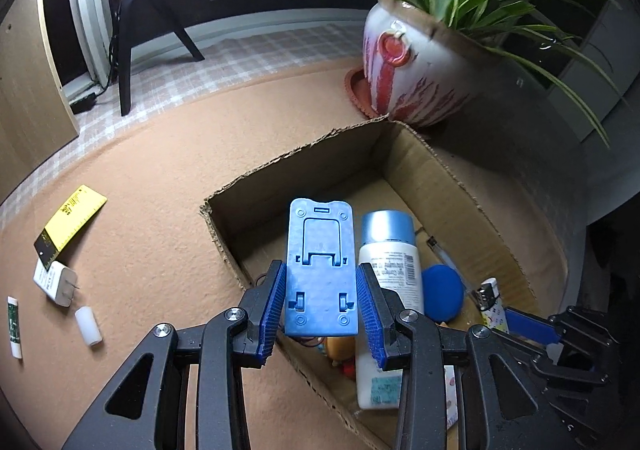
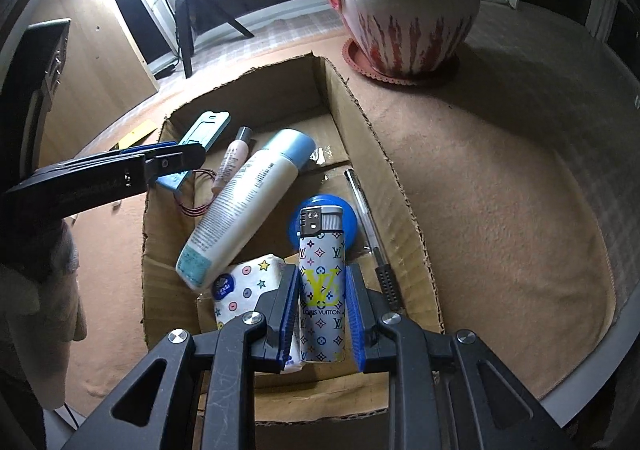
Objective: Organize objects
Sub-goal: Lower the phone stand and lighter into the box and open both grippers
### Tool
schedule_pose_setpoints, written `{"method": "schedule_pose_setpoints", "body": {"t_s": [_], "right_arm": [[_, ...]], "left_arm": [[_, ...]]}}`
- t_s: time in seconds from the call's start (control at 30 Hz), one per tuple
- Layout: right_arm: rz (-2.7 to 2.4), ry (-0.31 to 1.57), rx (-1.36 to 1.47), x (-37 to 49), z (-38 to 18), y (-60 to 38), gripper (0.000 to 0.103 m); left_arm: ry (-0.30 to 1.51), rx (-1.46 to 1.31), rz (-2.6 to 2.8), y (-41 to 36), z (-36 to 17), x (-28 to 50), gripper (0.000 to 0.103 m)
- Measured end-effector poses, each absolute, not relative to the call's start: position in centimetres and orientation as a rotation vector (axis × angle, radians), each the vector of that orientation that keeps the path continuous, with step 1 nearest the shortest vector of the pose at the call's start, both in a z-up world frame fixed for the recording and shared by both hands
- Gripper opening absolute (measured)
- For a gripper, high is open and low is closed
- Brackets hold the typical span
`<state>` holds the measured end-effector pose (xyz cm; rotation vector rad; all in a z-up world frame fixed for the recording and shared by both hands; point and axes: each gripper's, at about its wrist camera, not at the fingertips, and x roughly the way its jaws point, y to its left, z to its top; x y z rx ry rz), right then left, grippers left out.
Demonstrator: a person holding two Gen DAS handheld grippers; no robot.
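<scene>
Both hands were over the open cardboard box (image 2: 380,154) that sat on the tan-covered tabletop (image 1: 168,178). The left gripper (image 1: 321,290) had its jaws closed on the long edges of a flat blue plastic stand (image 1: 320,270), holding it flat-side up above the box's left wall. The right gripper (image 2: 323,304) had its jaws drawn in narrow on a patterned lighter (image 2: 322,282), which stood upright between the pads over the near end of the box. Inside the box lay a white bottle with a pale blue cap (image 2: 248,202), slanting across the middle, a slim pink tube (image 2: 232,160) just beside it, a round blue disc (image 2: 348,222) behind the lighter, a clear pen (image 2: 366,218) along the right wall, and a star-printed tissue pack (image 2: 246,286) at the near end. Out on the tabletop, well left of the box, were a yellow ruler (image 1: 70,224), a white plug adapter (image 1: 54,282), a small white cylinder (image 1: 89,325) and a white stick (image 1: 14,327). A potted plant (image 1: 416,62) on a red saucer stood just beyond the box's far corner.
</scene>
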<state>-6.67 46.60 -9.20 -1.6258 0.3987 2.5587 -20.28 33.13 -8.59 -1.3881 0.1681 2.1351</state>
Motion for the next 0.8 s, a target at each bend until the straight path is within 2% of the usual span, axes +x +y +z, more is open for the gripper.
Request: {"method": "schedule_pose_setpoints", "body": {"t_s": [0.2,0.27,0.33,0.37,0.47,0.8], "right_arm": [[2.568,0.395,-1.608,-6.7,-9.0,46.6,0.021],[2.578,0.387,-1.594,-6.6,-8.8,46.5,0.028],[2.590,0.375,-1.576,-6.4,-8.4,46.4,0.048],[2.595,0.369,-1.560,-6.3,-8.2,46.3,0.050],[2.606,0.375,-1.541,-6.1,-7.6,46.3,0.051],[2.613,0.449,-1.533,-5.3,-6.9,46.0,0.051]], "left_arm": [[0.187,-1.385,2.153,33.6,-9.1,-20.4,0.039],[0.179,-1.391,2.150,33.5,-9.1,-20.5,0.040],[0.167,-1.402,2.136,33.6,-9.0,-20.4,0.047],[0.163,-1.402,2.133,33.6,-8.9,-20.3,0.049],[0.175,-1.390,2.153,33.5,-8.5,-19.9,0.055],[0.169,-1.357,2.192,31.6,-6.9,-18.5,0.056]]}}
